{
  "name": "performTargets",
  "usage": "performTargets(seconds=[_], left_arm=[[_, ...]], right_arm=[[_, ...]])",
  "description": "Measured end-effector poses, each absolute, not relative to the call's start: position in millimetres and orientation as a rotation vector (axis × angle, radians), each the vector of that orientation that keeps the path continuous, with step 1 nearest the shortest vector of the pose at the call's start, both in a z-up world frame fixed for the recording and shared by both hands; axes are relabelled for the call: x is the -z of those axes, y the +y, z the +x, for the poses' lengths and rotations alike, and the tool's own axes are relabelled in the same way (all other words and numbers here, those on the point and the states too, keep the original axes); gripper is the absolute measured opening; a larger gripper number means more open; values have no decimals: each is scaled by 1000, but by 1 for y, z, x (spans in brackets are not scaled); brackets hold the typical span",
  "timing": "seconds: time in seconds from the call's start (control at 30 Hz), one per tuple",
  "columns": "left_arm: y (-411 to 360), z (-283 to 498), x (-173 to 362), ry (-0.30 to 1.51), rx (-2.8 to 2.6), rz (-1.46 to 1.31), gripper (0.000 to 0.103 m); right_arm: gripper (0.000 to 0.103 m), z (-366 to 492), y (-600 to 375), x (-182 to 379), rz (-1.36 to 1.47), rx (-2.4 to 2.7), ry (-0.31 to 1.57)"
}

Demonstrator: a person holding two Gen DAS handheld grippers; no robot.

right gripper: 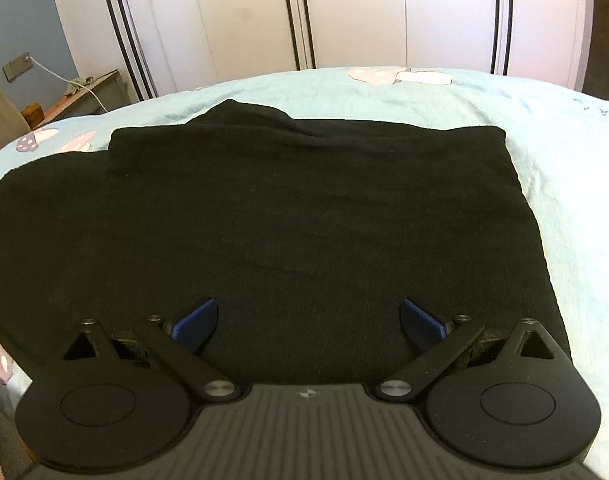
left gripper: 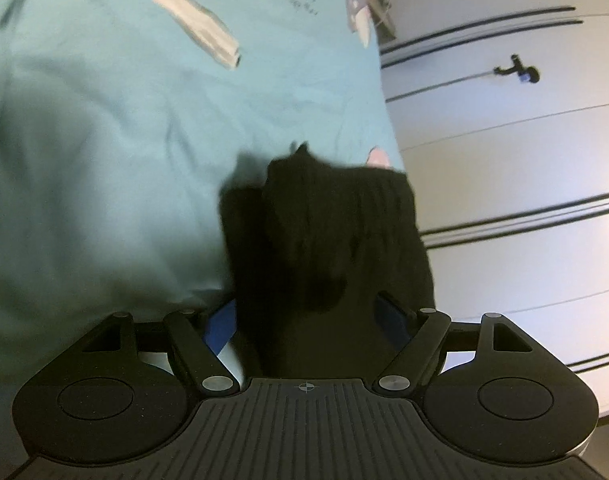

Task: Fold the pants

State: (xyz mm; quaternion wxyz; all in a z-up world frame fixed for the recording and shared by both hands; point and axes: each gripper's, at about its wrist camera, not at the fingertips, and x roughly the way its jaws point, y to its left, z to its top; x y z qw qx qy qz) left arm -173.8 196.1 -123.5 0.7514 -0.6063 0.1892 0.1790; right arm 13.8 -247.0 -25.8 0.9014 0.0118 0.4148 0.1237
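Right gripper (right gripper: 308,322): jaws spread wide, both blue pads (right gripper: 194,324) bare and clear of the cloth, nothing held. The pants (right gripper: 304,208) lie directly ahead at 12 o'clock, spread flat on the bed (right gripper: 564,152) as a broad black slab. An upper layer, roughly square, covers the middle and right; a lower layer runs out from under it toward 9 o'clock, so the long axis of the bundle lies across this view, 9 to 3 o'clock. The near edge passes beneath the jaws.

Left gripper (left gripper: 308,316): jaws well apart. Black cloth (left gripper: 328,232) fills the gap between them and rises in a narrow, blurred column toward 12 o'clock; the pads are largely hidden by it, and they do not appear to press on it, so this reads as a released or slack hold, not a grip. A white roll (left gripper: 196,26) lies well apart at 11 o'clock; a white wardrobe (left gripper: 504,160) fills 1 to 4 o'clock.

Judgement: one fold appears laid. The next fold likely turns on the left-hand overhang, which lies at 9 o'clock of the right jaws; which hand is nearer to it cannot be settled from these views.
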Motion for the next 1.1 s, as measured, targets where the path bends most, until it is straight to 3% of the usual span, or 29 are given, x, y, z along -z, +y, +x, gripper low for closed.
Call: performTargets(seconds=[0.1,0.13,0.17,0.27,0.37,0.8,1.1], left_arm=[[200,-167,126,394,-385,-1336,73],[200,-165,127,398,-383,-1323,61],[199,-162,127,421,-390,-1299,41],[195,-164,125,410,-383,-1267,21],[186,-163,106,375,-364,-1174,11],[37,-116,-16,375,-174,-331,7],[-123,-82,-7,468,177,58,9]], right_arm=[[99,15,-246,27,21,-255,854],[99,16,-246,27,24,-254,853],[99,16,-246,27,28,-253,853],[99,17,-246,27,28,-251,855],[99,15,-248,25,35,-251,855],[99,12,-283,7,281,-241,835],[99,7,-324,-2,530,-219,784]])
